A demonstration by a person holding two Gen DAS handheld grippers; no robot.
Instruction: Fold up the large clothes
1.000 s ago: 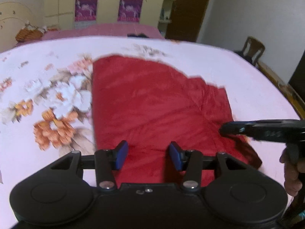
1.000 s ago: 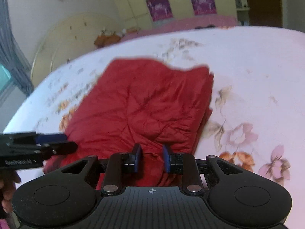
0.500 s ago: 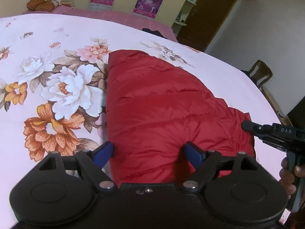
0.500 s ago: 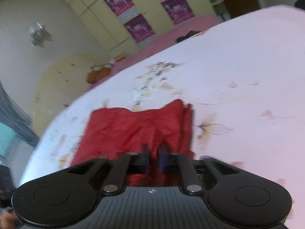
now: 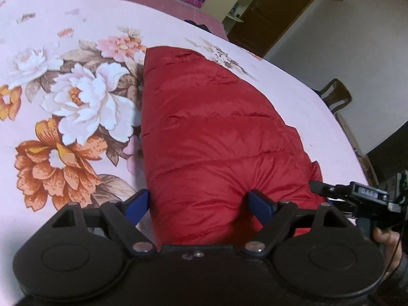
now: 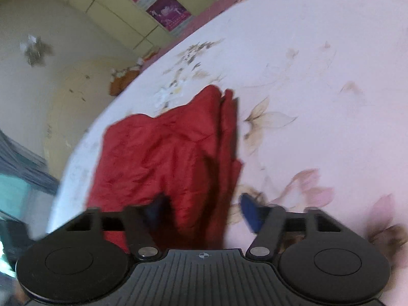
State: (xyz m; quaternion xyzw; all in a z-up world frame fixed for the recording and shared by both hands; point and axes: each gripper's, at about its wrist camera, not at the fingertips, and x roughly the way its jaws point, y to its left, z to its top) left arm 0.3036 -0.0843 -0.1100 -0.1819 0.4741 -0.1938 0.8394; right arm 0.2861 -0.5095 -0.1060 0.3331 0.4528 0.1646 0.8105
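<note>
I hold both grippers over the near end of the red padded jacket (image 5: 216, 137), which runs lengthwise toward the frame's top on the flowered bed (image 5: 76, 38), left gripper (image 5: 197, 204) wide and empty, right gripper (image 6: 204, 209) just opened, gripping nothing.

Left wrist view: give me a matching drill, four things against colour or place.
Things:
1. jacket
2. bedsheet
3. chair
4. left gripper pads

Descriptions:
A. blue
B. red, folded on the bed
C. pink with printed flowers
D. brown, past the bed's far right edge

Pairs: 1-B, 2-C, 3-D, 4-A
</note>
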